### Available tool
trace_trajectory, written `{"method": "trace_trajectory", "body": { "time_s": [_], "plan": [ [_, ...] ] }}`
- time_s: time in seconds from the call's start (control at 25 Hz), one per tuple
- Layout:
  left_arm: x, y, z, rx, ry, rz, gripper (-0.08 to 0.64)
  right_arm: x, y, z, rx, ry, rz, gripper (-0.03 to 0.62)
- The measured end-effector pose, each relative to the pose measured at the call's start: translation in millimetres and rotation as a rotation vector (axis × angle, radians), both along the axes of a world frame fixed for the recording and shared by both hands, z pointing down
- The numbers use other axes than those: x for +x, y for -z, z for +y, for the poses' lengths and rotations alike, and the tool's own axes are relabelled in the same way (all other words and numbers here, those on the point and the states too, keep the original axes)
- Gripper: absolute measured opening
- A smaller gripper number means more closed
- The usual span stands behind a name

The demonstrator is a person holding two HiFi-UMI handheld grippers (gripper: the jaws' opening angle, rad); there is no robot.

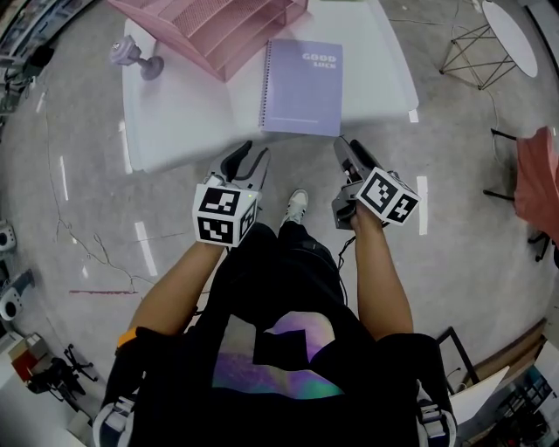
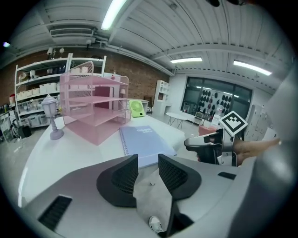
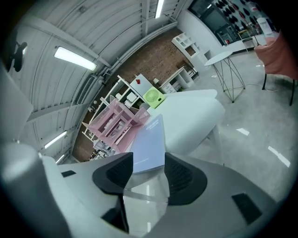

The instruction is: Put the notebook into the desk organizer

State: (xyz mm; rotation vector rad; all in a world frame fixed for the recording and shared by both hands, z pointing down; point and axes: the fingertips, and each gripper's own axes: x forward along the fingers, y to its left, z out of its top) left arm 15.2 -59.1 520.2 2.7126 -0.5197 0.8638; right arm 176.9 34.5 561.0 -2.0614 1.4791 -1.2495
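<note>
Two grippers are held side by side just short of a white counter (image 1: 183, 122), and both the left gripper (image 1: 254, 154) and the right gripper (image 1: 350, 148) are seen with jaws spread apart and nothing between them. A lilac spiral-bound notebook (image 1: 303, 87) is laid flat and closed on the counter, just ahead of both pairs of jaws and touched by neither. A pink mesh desk organizer (image 1: 218, 26) is set farther ahead, just left of the notebook.

Brick wall (image 2: 139, 79), white shelving (image 2: 32, 86), ceiling strip lights (image 2: 114, 14), glossy grey floor (image 1: 87, 218), round white table (image 1: 511, 35).
</note>
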Motion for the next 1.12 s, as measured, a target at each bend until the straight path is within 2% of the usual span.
{"method": "trace_trajectory", "body": {
  "time_s": [0.36,0.88,1.12],
  "plan": [
    [11,-22,-33,-0.091,0.043,-0.009,0.178,9,-37,-18,-0.018,-0.007,-0.143,0.253],
    [38,-56,-62,-0.213,0.009,-0.042,0.188,14,-70,-43,-0.054,-0.081,-0.326,0.261],
    [45,-61,-72,-0.236,-0.033,-0.066,0.187,8,-67,-48,-0.104,-0.083,-0.4,0.153]
  ]
}}
